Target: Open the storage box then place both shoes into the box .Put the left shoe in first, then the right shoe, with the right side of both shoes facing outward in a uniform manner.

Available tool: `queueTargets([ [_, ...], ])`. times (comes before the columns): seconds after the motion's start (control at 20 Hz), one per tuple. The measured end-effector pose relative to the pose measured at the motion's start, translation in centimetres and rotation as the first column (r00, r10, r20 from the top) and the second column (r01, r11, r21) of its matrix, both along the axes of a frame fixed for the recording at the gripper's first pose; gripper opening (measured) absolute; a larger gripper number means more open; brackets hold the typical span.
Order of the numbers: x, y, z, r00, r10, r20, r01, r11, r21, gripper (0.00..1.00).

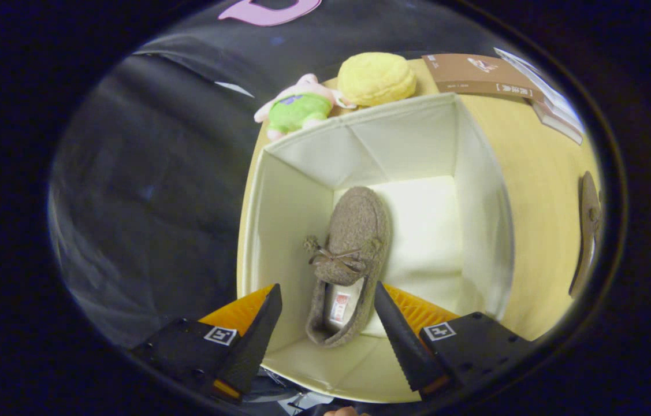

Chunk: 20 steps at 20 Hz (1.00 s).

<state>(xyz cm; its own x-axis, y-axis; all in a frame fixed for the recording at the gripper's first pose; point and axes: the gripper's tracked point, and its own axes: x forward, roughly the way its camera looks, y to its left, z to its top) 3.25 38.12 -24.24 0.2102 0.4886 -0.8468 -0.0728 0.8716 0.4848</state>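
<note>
A cream fabric storage box [475, 190] stands open on a yellow table, seen from above. One brown fuzzy shoe [354, 242] with a bow lies on the box floor along its left wall, toe pointing away from me. My gripper [328, 294] hovers above the box with its fingers spread wide and nothing pressed between them; the shoe's heel shows in the gap, lower down inside the box. The second brown shoe [588, 231] lies on the table to the right of the box.
Beyond the box sit a plush toy in green [296, 107] and a yellow round cushion [376, 78]. Brown and white books [475, 75] lie at the far right of the table [539, 185]. Black cloth hangs to the left.
</note>
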Motion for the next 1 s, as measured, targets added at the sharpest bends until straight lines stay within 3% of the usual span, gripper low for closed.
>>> queueTargets([
  [0.45, 2.7, -8.4, 7.1, 0.988, -0.153, -0.002, 0.152, 0.982, 0.113, 1.0],
  [0.75, 2.9, -19.6, 7.6, 0.989, -0.138, 0.061, 0.14, 0.99, -0.031, 1.0],
  [1.0, 4.1, -29.7, 6.8, 0.967, -0.233, 0.098, 0.244, 0.962, -0.122, 1.0],
])
